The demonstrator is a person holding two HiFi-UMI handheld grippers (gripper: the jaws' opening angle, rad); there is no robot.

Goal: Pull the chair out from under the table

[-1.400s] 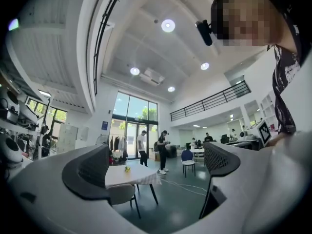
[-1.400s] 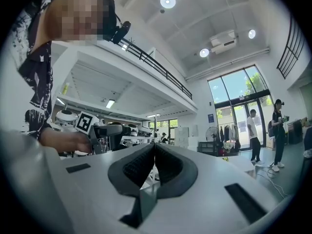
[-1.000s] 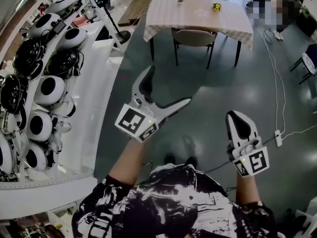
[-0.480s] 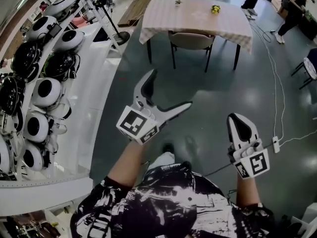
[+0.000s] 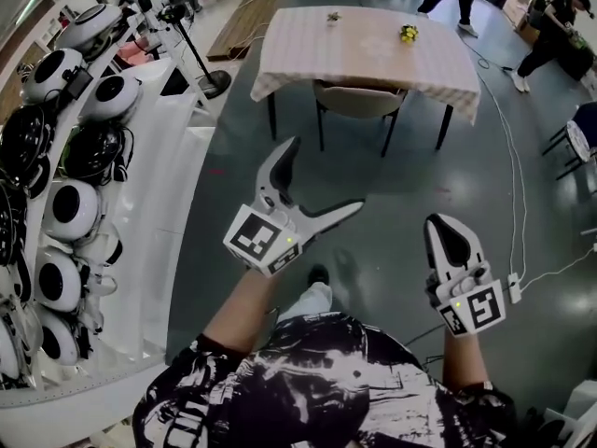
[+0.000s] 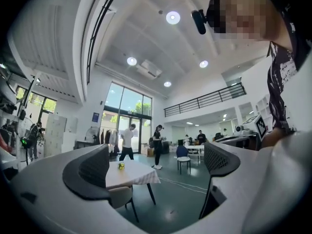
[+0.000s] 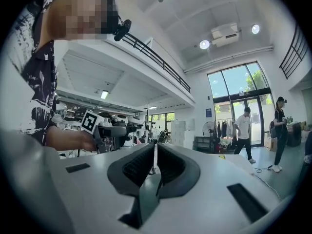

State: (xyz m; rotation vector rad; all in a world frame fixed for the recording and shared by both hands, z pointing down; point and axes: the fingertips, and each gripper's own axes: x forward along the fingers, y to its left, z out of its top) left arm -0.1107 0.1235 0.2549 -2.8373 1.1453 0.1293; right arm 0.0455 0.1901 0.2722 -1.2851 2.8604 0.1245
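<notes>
While the shelves (image 5: 173, 194) on the left are carrying rows of round white devices (image 5: 70, 208), the left claw (image 5: 325, 175) is hanging spread wide and empty. The chair (image 5: 359, 101) is sitting tucked under the tabletop (image 5: 364, 49), well apart from both claws, so the whole pull is waiting. The right claw (image 5: 451, 236) is pressing shut on nothing.

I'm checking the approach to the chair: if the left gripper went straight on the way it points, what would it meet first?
Only bare floor lies just ahead of the open left gripper. Further on, its line reaches the cloth-covered table and the chair tucked under it; which comes first is unclear.
</notes>
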